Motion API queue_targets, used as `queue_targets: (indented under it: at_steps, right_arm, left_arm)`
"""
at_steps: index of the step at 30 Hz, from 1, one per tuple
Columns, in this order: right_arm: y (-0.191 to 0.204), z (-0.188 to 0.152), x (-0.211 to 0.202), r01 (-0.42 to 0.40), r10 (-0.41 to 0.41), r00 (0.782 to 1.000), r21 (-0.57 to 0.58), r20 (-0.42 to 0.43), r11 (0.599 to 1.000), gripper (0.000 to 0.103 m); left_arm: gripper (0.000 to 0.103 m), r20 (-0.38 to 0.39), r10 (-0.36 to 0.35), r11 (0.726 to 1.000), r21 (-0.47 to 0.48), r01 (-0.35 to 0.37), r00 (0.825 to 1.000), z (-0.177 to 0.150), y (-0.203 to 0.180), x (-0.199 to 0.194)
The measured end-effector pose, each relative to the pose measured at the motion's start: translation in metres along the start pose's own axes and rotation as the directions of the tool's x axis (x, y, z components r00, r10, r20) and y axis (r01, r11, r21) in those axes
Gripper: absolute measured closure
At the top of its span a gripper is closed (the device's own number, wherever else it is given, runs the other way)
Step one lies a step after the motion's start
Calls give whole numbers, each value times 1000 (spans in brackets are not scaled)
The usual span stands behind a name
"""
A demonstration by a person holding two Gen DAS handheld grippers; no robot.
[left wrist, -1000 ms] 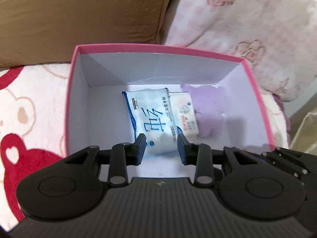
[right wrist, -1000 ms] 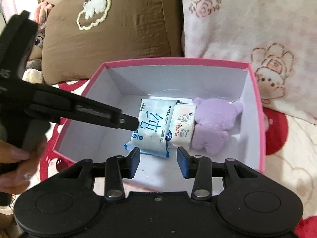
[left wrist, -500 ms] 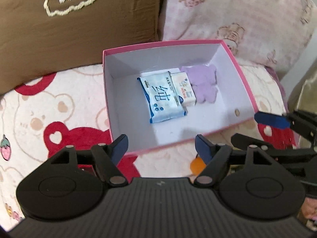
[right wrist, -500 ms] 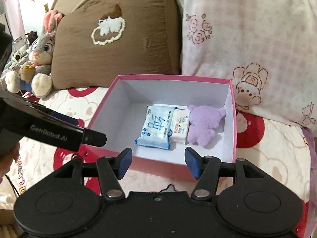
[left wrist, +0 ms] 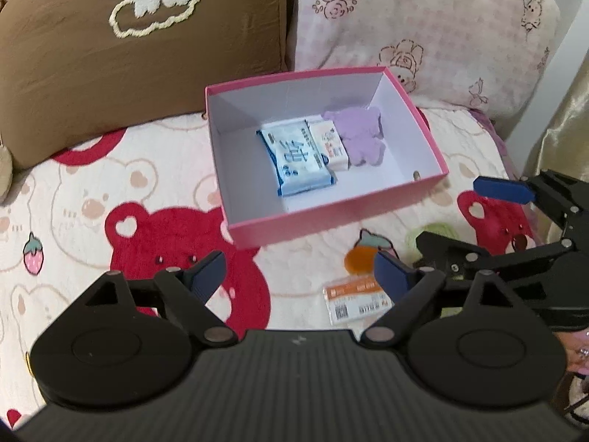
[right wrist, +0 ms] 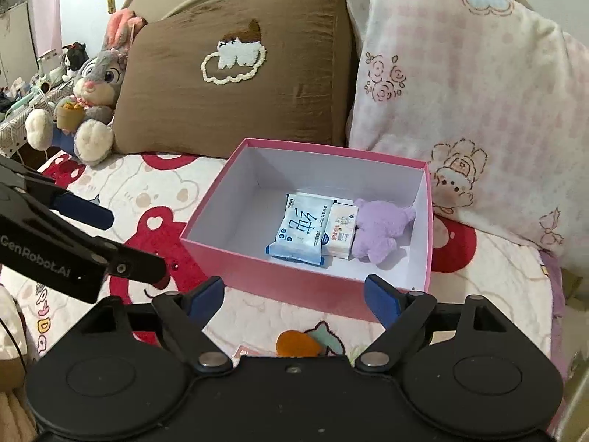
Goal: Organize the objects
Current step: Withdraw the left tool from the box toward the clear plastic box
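Note:
A pink box (left wrist: 338, 217) (right wrist: 272, 276) with a white inside sits on the bed. In it lie a blue tissue pack (left wrist: 298, 158) (right wrist: 303, 226), a small white pack (left wrist: 331, 143) (right wrist: 340, 234) and a purple plush (left wrist: 362, 132) (right wrist: 379, 230), side by side. A white and orange card (left wrist: 353, 300) lies on the blanket in front of the box. My left gripper (left wrist: 300, 276) is open and empty, above the blanket short of the box. My right gripper (right wrist: 294, 296) is open and empty, near the box's front wall.
A brown cushion (right wrist: 235, 73) and a pink patterned pillow (right wrist: 460, 92) stand behind the box. A grey rabbit plush (right wrist: 88, 99) sits at the far left. The bear-print blanket (left wrist: 110, 191) covers the bed. The right gripper shows at the right of the left wrist view (left wrist: 515, 221).
Both grippers have pulled back and up out of the box and opened wider. The blue tissue pack stays in the box. The card on the blanket has come into view.

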State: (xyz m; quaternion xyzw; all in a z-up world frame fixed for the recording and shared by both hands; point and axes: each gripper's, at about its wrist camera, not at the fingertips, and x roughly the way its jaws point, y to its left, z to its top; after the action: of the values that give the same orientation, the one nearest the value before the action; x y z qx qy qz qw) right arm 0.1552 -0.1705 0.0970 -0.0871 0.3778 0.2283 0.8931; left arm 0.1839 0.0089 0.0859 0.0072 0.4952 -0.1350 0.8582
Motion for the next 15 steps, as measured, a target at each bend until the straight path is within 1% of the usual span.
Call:
queue_targets:
  at_steps: [2,5,8,12,14,15]
  right_arm:
    - [5,-4,-8,9,-8,1000,-18,13,1000,11]
    - [10,-14,-19,29,-28,999,-33,27,999,11]
    - [13,-25,-27,29,-28,999,-60,26,998,11]
    - [14,-38,-38,60,-57,998,-75,37,995,11]
    - [13,-45,-44,54,-50,997,-72,57,996,11]
    - [13,-50,-47,39,-33,997,-71,76,997,11]
  left_arm:
    - [16,16,9,1000,-7,-9,1000,-7,2,-9]
    - [16,38,29,1000,4,-29,999,-17,1,-19]
    - [15,54,33,999,2,-33,998,-28,1,-26]
    - [14,25,8,999,41,-9,1000,-42,-3,-25]
    - [13,17,10,999,40,-10,1000,-50,-5,-24]
    - [13,12,15,999,39,-16,1000,-54,-7,-24]
